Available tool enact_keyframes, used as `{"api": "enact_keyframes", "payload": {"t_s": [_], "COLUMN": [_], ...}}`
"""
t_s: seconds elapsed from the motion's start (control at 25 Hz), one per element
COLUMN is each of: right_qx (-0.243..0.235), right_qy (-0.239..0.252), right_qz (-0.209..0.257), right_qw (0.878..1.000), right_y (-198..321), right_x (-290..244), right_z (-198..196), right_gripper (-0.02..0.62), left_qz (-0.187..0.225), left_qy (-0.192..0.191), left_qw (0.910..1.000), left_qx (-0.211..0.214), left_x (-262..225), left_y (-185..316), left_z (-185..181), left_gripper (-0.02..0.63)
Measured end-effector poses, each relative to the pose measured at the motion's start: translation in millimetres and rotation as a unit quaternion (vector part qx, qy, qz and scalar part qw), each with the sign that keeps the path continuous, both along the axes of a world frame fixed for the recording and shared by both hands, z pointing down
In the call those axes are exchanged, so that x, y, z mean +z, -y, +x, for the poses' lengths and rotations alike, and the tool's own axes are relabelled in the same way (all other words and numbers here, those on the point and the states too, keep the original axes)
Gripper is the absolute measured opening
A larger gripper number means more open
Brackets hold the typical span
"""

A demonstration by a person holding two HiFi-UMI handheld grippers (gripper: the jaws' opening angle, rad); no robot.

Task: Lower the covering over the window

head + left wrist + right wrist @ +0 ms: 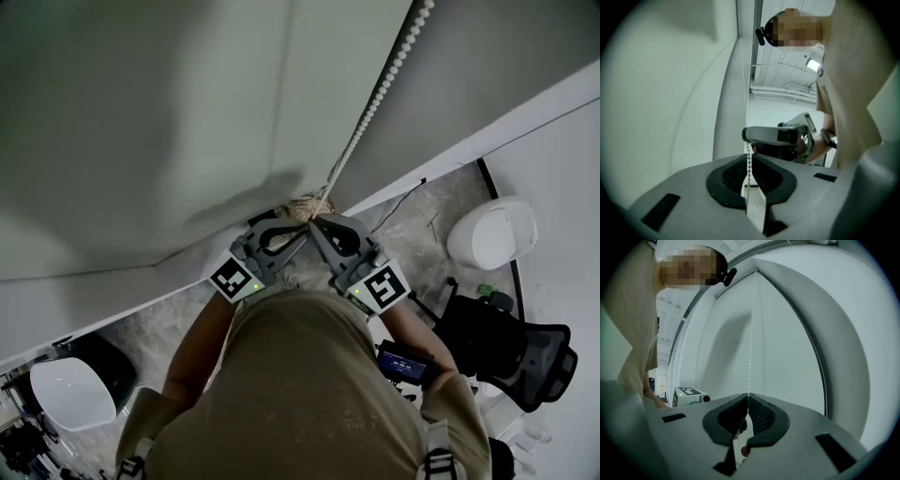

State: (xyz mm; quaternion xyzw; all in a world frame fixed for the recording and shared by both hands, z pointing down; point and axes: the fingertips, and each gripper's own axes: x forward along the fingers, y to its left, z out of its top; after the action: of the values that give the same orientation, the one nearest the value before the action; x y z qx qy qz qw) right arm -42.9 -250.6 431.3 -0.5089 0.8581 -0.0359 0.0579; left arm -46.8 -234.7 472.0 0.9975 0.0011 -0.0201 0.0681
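Note:
A white bead chain hangs slantwise in the head view, running down in front of the pale roller blind to both grippers. My left gripper and right gripper meet tip to tip on the chain at chest height. In the left gripper view the chain runs down between the shut left gripper's black pads, with the right gripper just above. In the right gripper view the chain drops into the shut right gripper, and the left gripper shows beside it, lower left.
The blind and wall stand close in front of me. On the speckled floor below are a white stool at right, another white seat at lower left, a black office chair and a thin cable.

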Motion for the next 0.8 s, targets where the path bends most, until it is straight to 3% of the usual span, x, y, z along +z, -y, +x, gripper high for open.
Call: {"api": "enact_keyframes", "payload": {"t_s": [0.04,0.08,0.12,0.2,0.32,0.36,0.4,0.52,0.56,0.6,0.68,0.8], "right_qx": [-0.001,-0.005,-0.012,-0.021,-0.025,-0.028,-0.028,-0.018,-0.013,-0.006,0.008,0.007], "right_qy": [0.003,-0.003,-0.014,-0.021,-0.031,-0.039,-0.040,-0.019,-0.005,0.013,0.033,-0.002], "right_qz": [-0.007,-0.024,-0.049,-0.086,-0.102,-0.105,-0.101,-0.044,-0.027,-0.013,0.012,0.029], "right_qw": [1.000,1.000,0.999,0.996,0.994,0.993,0.994,0.999,1.000,1.000,0.999,1.000], "right_y": [-0.9,-3.6,-7.8,-14.3,-12.0,-12.3,-12.9,-15.3,-16.6,-17.0,-16.1,-13.8], "right_x": [8.8,24.3,44.1,70.4,71.1,71.8,70.8,53.1,45.4,36.3,15.4,2.0], "right_z": [0.9,0.4,-0.8,-1.8,-4.5,-5.9,-7.0,-5.9,-1.5,5.2,16.3,12.7], "right_gripper": [0.017,0.015,0.015,0.015,0.017,0.015,0.015,0.017,0.071,0.166,0.173,0.122], "left_qz": [-0.010,-0.014,-0.010,0.013,0.065,0.078,0.081,0.062,0.062,0.064,0.074,0.077], "left_qy": [-0.014,-0.027,-0.037,-0.034,0.004,0.015,0.018,0.012,0.017,0.024,0.042,0.054], "left_qw": [0.9998,0.9994,0.9991,0.9991,0.9975,0.9967,0.9966,0.9974,0.9972,0.9971,0.9963,0.9955], "left_qx": [0.009,0.015,0.018,0.021,0.028,0.018,0.002,-0.034,-0.038,-0.035,-0.017,0.008], "left_x": [-5.0,-12.0,-20.2,-36.0,-46.9,-47.1,-47.5,-41.4,-33.4,-22.6,2.2,27.6], "left_y": [1.5,3.4,5.1,6.8,5.0,5.2,6.2,14.3,18.7,22.5,20.7,-2.7], "left_z": [-6.6,-12.9,-16.7,-12.1,9.1,15.1,18.9,14.8,11.6,9.5,9.2,14.6], "left_gripper": [0.047,0.122,0.138,0.138,0.134,0.090,0.020,0.017,0.017,0.016,0.015,0.015]}}
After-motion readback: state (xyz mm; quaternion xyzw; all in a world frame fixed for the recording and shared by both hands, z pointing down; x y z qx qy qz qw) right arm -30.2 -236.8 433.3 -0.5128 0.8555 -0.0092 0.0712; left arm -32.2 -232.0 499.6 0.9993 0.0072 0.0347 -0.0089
